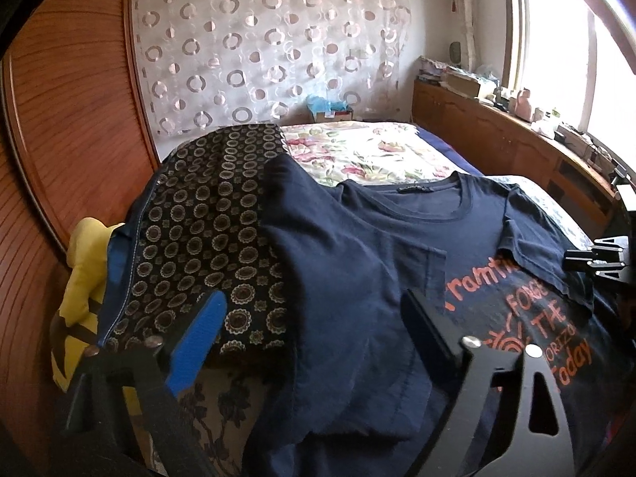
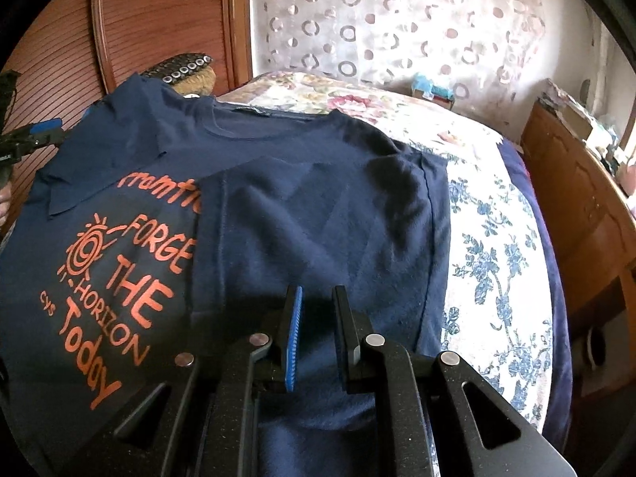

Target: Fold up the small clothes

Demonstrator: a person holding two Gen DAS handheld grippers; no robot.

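Navy T-shirt [image 2: 318, 214]: right side folded in, left not yet. Left gripper [image 1: 314, 318] wide apart, empty; right gripper [image 2: 316, 318] narrowly apart, empty. Next: left sleeve ahead, fold inward.

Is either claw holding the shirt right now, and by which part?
Neither. The left claw is wide open above the navy T-shirt, and the right claw shows a clear gap between its fingers, with no fabric in it, over the folded-in side.
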